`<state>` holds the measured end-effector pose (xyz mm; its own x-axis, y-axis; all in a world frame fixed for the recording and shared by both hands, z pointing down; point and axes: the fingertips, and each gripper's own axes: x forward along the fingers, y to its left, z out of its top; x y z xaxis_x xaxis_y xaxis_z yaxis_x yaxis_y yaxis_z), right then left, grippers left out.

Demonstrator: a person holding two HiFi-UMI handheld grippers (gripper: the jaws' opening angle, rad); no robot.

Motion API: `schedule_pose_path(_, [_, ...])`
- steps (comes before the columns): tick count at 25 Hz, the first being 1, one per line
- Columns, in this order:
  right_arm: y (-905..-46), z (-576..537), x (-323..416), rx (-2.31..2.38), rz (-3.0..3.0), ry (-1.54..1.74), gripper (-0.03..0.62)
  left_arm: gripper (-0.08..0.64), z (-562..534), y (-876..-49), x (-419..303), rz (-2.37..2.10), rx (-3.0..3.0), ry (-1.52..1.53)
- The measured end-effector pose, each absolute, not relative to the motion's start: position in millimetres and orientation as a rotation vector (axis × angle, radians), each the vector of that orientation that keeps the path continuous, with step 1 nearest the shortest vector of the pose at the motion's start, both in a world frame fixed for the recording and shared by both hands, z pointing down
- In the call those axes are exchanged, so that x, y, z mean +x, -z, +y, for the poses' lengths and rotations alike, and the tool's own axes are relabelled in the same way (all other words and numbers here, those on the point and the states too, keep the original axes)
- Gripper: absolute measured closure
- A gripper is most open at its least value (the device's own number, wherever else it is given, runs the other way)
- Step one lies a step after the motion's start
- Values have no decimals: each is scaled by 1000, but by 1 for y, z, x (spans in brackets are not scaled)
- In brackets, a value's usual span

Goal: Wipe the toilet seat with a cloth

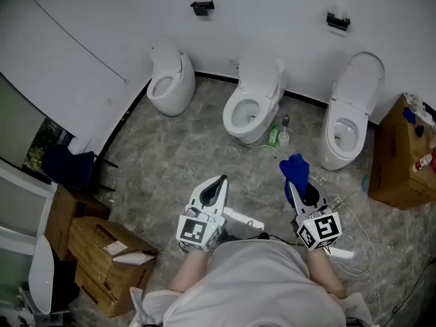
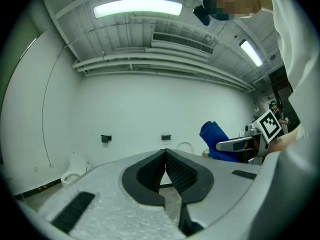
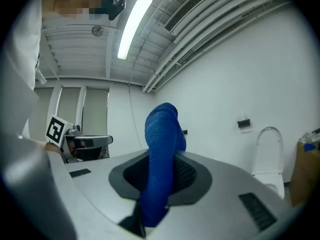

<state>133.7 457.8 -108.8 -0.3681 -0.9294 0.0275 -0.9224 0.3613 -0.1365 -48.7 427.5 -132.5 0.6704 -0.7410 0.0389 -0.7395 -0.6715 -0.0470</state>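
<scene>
The right gripper is clamped on a blue cloth, low and right of centre in the head view; the cloth bulges up past the jaw tips, so it is likely soft, light and floppy; a hold on its bunched middle, as here, seems right for pressing a pad flat; the left gripper, lower centre, has its jaws together on nothing; the middle toilet, top centre, stands well apart from the cloth.
</scene>
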Motion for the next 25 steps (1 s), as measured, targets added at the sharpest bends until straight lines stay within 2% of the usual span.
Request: schedule_pose_path(25, [107, 443, 142, -1744, 2571, 179, 518, 551, 412, 134, -40, 1286, -2824, 102])
